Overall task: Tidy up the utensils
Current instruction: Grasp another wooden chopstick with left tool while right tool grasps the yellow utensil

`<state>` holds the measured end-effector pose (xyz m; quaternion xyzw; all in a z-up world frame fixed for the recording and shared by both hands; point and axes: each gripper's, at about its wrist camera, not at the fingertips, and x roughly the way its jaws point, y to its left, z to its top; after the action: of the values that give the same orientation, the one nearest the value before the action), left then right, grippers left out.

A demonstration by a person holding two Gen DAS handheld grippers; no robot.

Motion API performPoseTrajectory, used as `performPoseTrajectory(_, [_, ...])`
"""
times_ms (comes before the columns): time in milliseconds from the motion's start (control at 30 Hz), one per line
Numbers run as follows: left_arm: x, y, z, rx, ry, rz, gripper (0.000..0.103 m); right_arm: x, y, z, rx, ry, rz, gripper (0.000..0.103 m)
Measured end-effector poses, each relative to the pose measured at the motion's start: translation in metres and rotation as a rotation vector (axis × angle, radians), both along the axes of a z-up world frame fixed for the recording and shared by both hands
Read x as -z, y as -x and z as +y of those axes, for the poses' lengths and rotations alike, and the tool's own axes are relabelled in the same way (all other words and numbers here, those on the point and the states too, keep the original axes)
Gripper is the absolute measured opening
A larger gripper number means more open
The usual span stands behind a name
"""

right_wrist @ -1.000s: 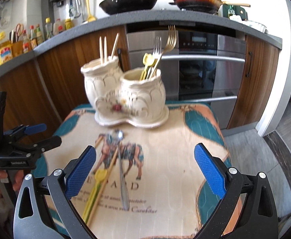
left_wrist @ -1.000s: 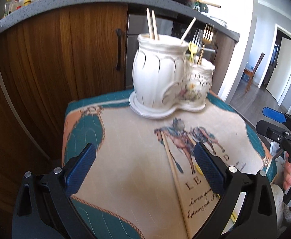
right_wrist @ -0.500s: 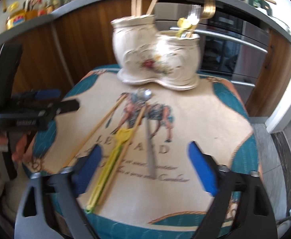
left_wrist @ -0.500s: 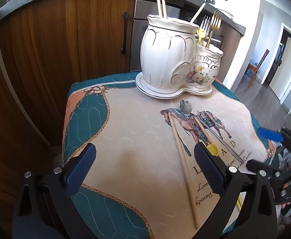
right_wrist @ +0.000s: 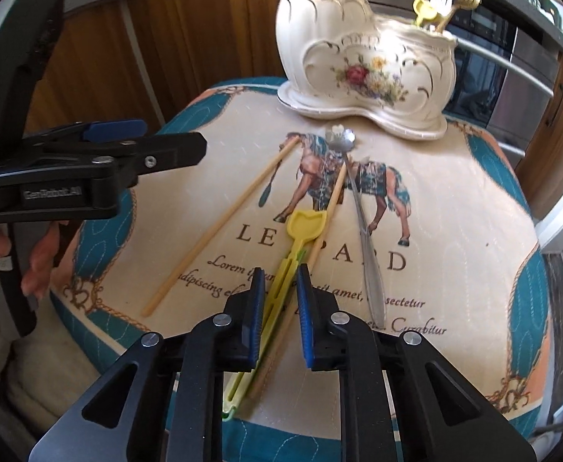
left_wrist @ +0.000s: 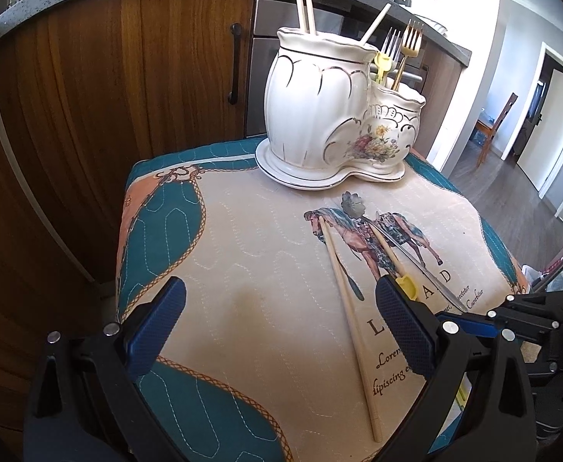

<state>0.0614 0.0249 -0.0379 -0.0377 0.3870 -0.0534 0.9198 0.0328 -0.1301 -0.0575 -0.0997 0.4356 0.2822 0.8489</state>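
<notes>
The right gripper [right_wrist: 279,288], its jaws just narrowed, straddled the yellow plastic spatula-shaped utensil [right_wrist: 281,265] lying on the horse-printed quilted cloth [right_wrist: 454,231], pads not yet pressing it. The left gripper [left_wrist: 277,323] hung unclenched, empty. Near the utensil stood the white ceramic double-pot holder [right_wrist: 362,54].

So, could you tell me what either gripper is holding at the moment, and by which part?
Nothing yet: the right gripper has been closing around the yellow utensil's handle, pads not touching. The left gripper is open, empty.
</notes>
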Motion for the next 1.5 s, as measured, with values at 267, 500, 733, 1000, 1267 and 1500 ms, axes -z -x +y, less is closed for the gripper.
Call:
performPoseTrajectory(267, [0.001, 0.0, 0.0, -0.002, 0.009, 0.005, 0.097, 0.004, 0.001, 0.015, -0.015, 0.063, -0.055, 0.018])
performPoseTrajectory(500, [-0.004, 0.0, 0.006, -0.015, 0.031, -0.003, 0.097, 0.008, 0.001, 0.008, -0.017, 0.008, -0.007, 0.012])
performPoseTrajectory(733, [0.004, -0.003, -0.006, 0.027, 0.02, 0.036, 0.096, -0.02, -0.009, -0.025, 0.051, -0.137, -0.029, 0.011])
performPoseTrajectory(1000, [0.022, -0.015, -0.04, 0.155, -0.048, 0.165, 0.052, -0.037, -0.022, -0.055, 0.131, -0.158, -0.086, 0.011])
performPoseTrajectory(1267, [0.027, -0.014, -0.054, 0.182, -0.117, 0.227, 0.022, -0.034, -0.025, -0.058, 0.124, -0.15, -0.101, 0.011])
performPoseTrajectory(1500, [0.027, -0.009, -0.061, 0.216, -0.181, 0.238, 0.005, -0.033, -0.026, -0.064, 0.132, -0.173, -0.103, 0.011])
